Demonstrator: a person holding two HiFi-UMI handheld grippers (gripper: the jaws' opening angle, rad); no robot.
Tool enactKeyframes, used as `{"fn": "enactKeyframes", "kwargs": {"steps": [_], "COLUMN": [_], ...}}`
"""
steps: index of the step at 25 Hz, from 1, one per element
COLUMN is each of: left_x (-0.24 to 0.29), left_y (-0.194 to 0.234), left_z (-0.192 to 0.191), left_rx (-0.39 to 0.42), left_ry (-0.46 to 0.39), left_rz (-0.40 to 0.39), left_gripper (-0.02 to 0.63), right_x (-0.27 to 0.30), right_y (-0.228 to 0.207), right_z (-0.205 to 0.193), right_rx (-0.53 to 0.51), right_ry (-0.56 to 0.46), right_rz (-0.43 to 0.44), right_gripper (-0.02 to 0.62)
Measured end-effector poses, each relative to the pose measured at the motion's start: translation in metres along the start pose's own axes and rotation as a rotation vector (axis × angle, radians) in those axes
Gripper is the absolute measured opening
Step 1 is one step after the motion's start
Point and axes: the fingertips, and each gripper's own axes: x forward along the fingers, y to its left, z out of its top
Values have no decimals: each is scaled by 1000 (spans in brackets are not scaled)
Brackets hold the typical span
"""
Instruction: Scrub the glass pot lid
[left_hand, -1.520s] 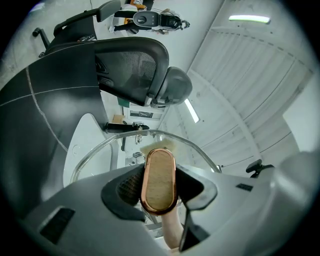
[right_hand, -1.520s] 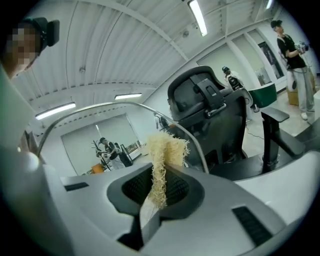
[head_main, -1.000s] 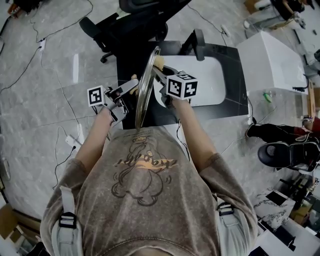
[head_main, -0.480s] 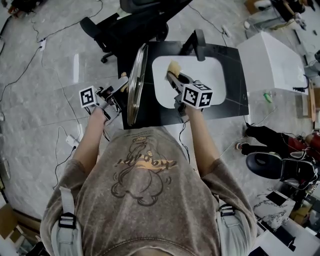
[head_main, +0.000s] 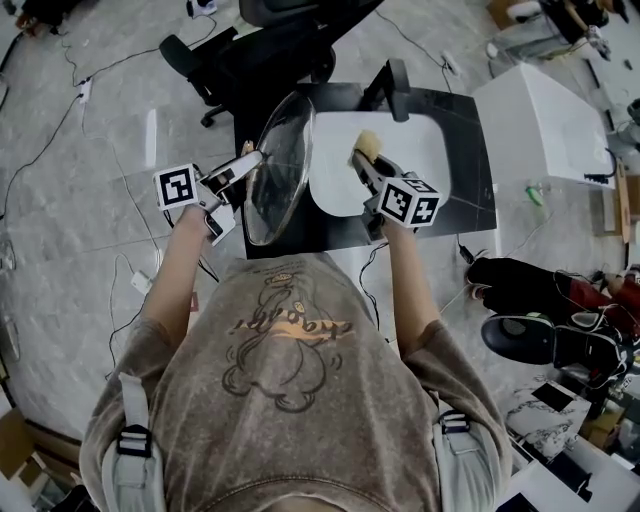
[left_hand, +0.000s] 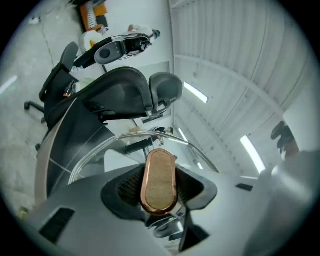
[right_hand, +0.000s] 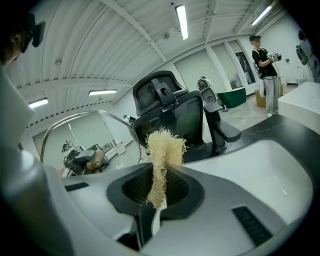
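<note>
Two changes: the left tool (head_main: 252, 158), pinching the glass pot lid (head_main: 280, 170) by its handle (left_hand: 159, 181), has tipped it flatter at the left edge of the sink (head_main: 430, 160), and the right tool (head_main: 363, 160), pinching the scrub pad (head_main: 367, 142), has moved right, off the glass, so scrubbing looks paused.

1 black office chair (head_main: 262, 55) behind the white sink (head_main: 440, 150) (black faucet (head_main: 398, 85) at its rim), 1 white box (head_main: 545, 120) alongside
</note>
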Motion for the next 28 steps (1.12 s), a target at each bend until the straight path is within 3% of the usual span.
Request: {"fn": "enactKeyframes", "kwargs": {"steps": [4, 10, 13, 23, 28], "left_x": [6, 9, 13, 22, 26], "left_y": [7, 23, 26, 70, 102], "left_z": [0, 0, -2, -25, -38], "left_rx": [253, 532, 604, 708, 690], "left_ry": [106, 212, 253, 371, 406], "left_rz": [217, 541, 581, 681, 713], "left_gripper": [181, 180, 181, 181, 181], "right_x": [-6, -13, -15, -19, -17], "right_y": [-5, -9, -10, -14, -11], "right_z": [-5, -13, -13, -15, -16], "right_rx": [5, 26, 31, 36, 39], "right_ry": [-3, -8, -12, -20, -16], "right_rz": [-24, -43, -46, -59, -48], "right_gripper": [51, 51, 51, 51, 51]}}
